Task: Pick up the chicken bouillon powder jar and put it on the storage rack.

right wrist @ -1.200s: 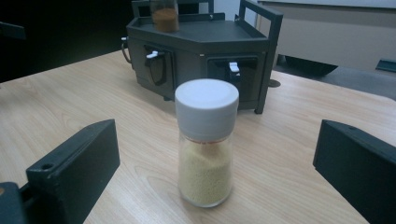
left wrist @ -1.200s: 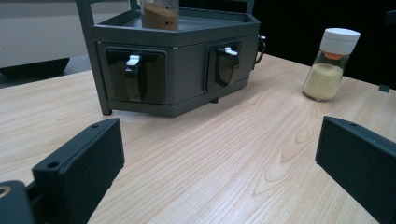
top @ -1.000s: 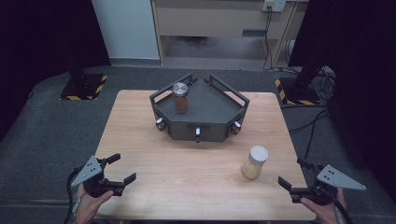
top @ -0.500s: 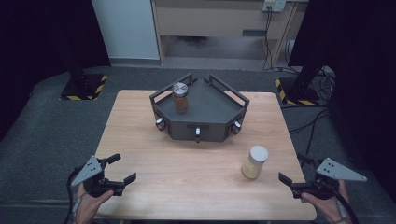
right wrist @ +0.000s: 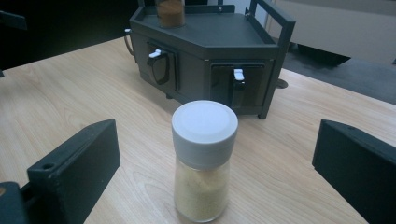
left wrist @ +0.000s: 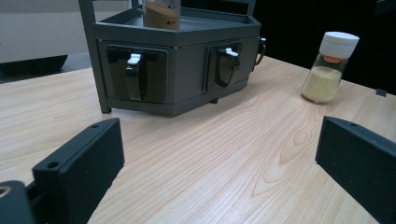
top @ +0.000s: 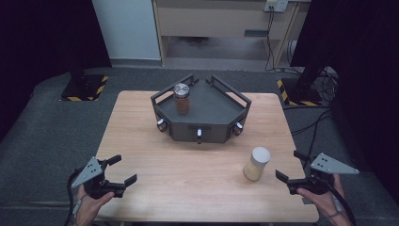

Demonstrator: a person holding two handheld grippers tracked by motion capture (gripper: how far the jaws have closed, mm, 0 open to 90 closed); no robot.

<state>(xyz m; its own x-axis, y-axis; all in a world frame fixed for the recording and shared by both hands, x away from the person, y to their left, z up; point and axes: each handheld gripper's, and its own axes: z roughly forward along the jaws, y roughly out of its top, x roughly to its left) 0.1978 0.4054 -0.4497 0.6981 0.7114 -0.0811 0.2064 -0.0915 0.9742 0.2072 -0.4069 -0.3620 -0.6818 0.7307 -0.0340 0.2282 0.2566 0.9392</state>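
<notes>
A dark grey angular rack (top: pixel 211 110) stands at the back middle of the wooden table (top: pixel 188 165), with a brown spice jar (top: pixel 181 98) on its top left. A white-capped jar of pale yellow grains (top: pixel 256 163) stands upright on the table at the front right; it is also in the left gripper view (left wrist: pixel 329 67) and the right gripper view (right wrist: pixel 203 161). My left gripper (top: pixel 123 171) hovers open at the table's front left corner. My right gripper (top: pixel 291 167) is open to the right of the pale jar, which stands ahead of its jaws, untouched.
The rack (right wrist: pixel 210 51) has hooks or latches with white tips on its front faces (left wrist: pixel 134 70). Grey carpet surrounds the table. Cables (top: pixel 320 117) lie on the floor at the right, and a black-and-yellow marked base (top: pixel 84 87) sits at the back left.
My right gripper has shifted slightly right and down toward the table's front right edge. The left gripper and both jars have stayed put.
</notes>
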